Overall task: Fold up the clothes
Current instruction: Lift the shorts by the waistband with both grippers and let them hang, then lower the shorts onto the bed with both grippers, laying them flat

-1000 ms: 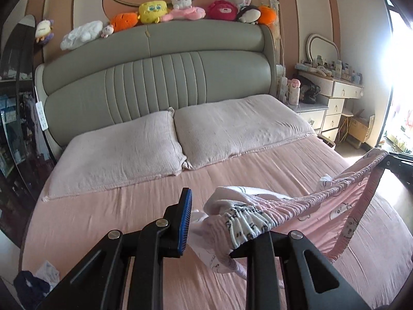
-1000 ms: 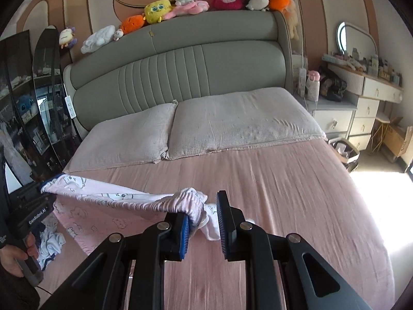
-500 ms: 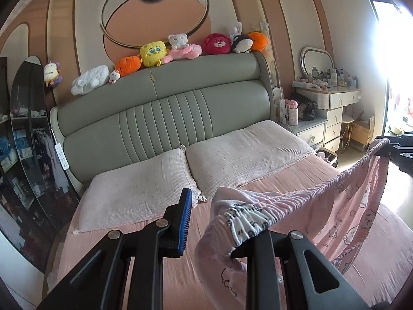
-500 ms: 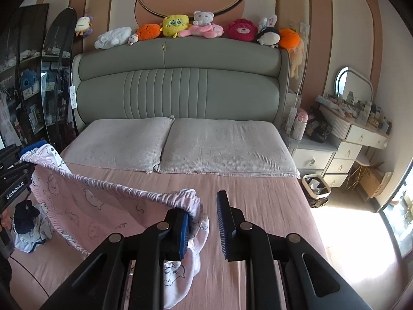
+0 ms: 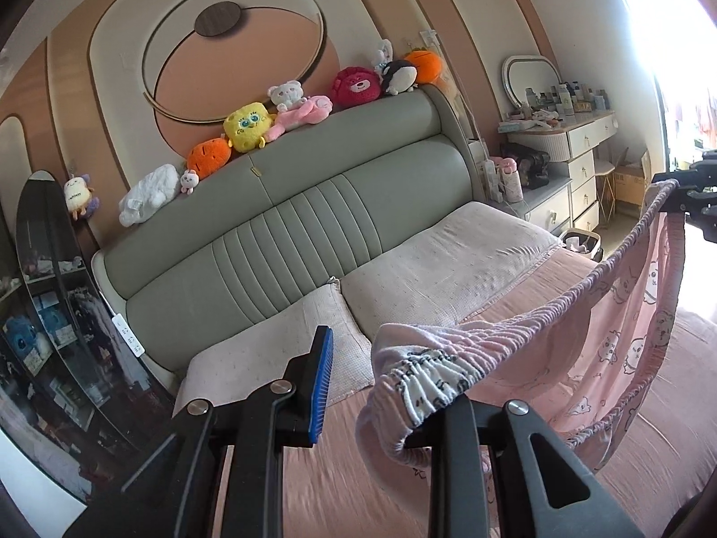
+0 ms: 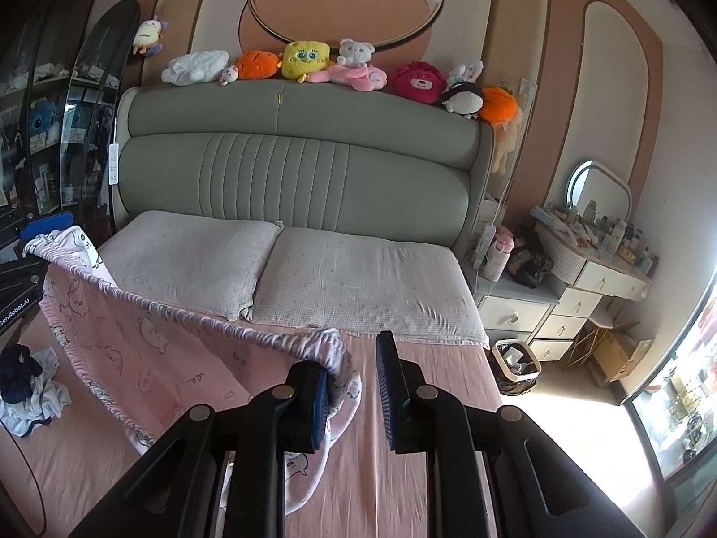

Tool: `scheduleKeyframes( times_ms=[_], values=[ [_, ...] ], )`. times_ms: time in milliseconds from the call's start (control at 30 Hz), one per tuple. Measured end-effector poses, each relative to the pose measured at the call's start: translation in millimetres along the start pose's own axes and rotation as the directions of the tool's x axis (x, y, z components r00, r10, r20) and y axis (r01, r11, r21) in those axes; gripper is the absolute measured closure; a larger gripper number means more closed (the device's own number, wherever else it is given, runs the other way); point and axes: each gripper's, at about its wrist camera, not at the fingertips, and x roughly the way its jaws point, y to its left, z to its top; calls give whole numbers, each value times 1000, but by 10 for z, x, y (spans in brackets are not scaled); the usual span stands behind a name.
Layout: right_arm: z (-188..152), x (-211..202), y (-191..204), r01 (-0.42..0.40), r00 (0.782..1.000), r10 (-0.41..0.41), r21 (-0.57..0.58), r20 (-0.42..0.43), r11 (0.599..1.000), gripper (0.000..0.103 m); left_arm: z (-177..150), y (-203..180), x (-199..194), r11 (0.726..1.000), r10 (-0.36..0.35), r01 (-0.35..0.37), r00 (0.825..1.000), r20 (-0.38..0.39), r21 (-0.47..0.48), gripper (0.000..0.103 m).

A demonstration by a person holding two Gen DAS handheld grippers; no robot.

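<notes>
A pink garment (image 5: 618, 314) with cartoon animal print and an elastic waistband hangs stretched in the air above the bed. My left gripper (image 5: 367, 385) has the waistband draped over its right finger (image 5: 452, 439). Its blue left pad (image 5: 322, 385) stands apart from the cloth, so the jaws stand a little open. My right gripper (image 6: 354, 367) carries the other end of the garment (image 6: 134, 340) hooked over its left finger (image 6: 309, 403), with a gap to the right pad (image 6: 387, 390). Each gripper also shows at the other view's edge: right gripper (image 5: 685, 193), left gripper (image 6: 27, 242).
The pink bed sheet (image 6: 403, 470) lies below, with two pillows (image 6: 358, 278) and a grey headboard (image 6: 291, 170) topped with plush toys. More clothes (image 6: 27, 381) lie at the bed's left. A nightstand, dresser (image 6: 596, 278) and bin (image 6: 515, 358) stand right; a glass cabinet (image 5: 45, 314) stands left.
Both grippers have risen and rolled. The garment has come up off the sheet and now hangs taut between them, well above the bed.
</notes>
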Motion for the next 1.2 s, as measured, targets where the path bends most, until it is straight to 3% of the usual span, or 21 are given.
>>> scheduleKeyframes(
  times_ms=[267, 500, 667, 767, 900, 1067, 1200],
  values=[
    [319, 760, 105, -12, 1000, 12, 27, -18, 1000, 86, 277, 297, 810, 1000, 15, -15, 1000, -26, -4, 82],
    [712, 1339, 39, -42, 999, 40, 159, 17, 986, 86, 560, 546, 1332, 998, 38, -38, 999, -12, 50, 82],
    [706, 1542, 114, -51, 998, 42, 194, 49, 980, 86, 416, 564, 1473, 997, 42, -42, 999, 3, 62, 82],
    [428, 1672, 228, -42, 999, 40, 177, 14, 983, 86, 101, 435, 1574, 997, 16, -14, 999, -33, 71, 82],
    [-220, 1803, 357, -49, 996, 62, 197, -60, 979, 86, -434, 199, 1642, 999, -26, 30, 995, -91, 45, 82],
    [-1018, 1890, 552, -31, 988, 54, 155, -146, 987, 86, -1052, -106, 1626, 996, -85, 86, 984, -156, 6, 82],
    [-1515, 1887, 567, -38, 978, 77, 197, -194, 980, 86, -1431, -303, 1567, 994, -107, 107, 973, -203, -11, 82]
  ],
)
